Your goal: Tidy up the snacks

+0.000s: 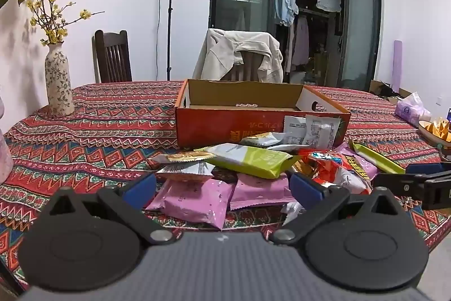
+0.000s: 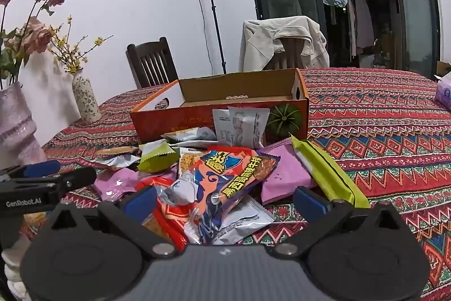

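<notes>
A pile of snack packets lies on the patterned tablecloth in front of an open orange cardboard box (image 1: 225, 129), which also shows in the right wrist view (image 2: 174, 120). My left gripper (image 1: 222, 189) is open, its blue fingers on either side of two pink packets (image 1: 197, 199); a green packet (image 1: 253, 158) lies just beyond. My right gripper (image 2: 224, 200) is open around a red and blue printed packet (image 2: 225, 174). A long green packet (image 2: 327, 174) and a pink packet (image 2: 284, 171) lie to its right. Each gripper shows from the side in the other's view.
A floral vase (image 1: 57, 78) stands at the table's left, a larger pink vase (image 2: 17, 123) nearer. A tissue pack (image 1: 411, 109) and a bowl of chips (image 1: 435, 129) sit at the right. Two chairs stand behind the table, one draped with a jacket (image 1: 239, 55).
</notes>
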A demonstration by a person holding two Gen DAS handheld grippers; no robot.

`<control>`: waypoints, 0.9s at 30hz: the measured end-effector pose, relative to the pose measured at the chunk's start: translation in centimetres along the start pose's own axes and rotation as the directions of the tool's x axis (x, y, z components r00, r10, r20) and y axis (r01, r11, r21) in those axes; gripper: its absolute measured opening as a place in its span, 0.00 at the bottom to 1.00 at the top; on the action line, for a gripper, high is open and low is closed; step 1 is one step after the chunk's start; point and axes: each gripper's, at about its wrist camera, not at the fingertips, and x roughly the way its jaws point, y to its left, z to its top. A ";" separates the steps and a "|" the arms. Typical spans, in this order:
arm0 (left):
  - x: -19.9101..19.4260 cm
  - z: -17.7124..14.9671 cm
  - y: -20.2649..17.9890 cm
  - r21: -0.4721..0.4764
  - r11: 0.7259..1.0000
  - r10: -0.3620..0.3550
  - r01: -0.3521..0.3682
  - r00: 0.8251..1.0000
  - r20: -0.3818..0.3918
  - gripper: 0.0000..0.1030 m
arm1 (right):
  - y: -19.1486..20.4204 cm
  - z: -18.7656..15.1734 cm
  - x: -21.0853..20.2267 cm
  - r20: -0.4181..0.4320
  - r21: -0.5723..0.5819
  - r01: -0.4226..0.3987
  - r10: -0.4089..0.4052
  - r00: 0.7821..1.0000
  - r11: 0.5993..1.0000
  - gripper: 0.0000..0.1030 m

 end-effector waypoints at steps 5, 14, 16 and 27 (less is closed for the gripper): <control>-0.1 -0.3 -0.8 -0.004 1.000 0.003 -0.003 1.000 -0.001 1.00 | -0.1 0.0 -0.2 -0.006 0.015 -0.010 0.010 1.000 1.000 1.00; 0.3 -0.2 0.0 -0.024 0.999 -0.026 0.026 1.000 -0.015 1.00 | -0.1 -0.3 0.1 -0.023 0.006 0.021 -0.021 1.000 1.000 1.00; 0.3 -0.2 0.0 -0.025 0.999 -0.026 0.026 1.000 -0.015 1.00 | -0.3 -0.2 0.3 -0.029 0.010 0.018 -0.017 0.999 1.000 1.00; 0.5 -0.2 -0.2 -0.027 0.999 -0.033 0.032 0.999 -0.014 1.00 | -0.3 -0.3 0.4 -0.031 0.010 0.020 -0.020 0.999 1.000 1.00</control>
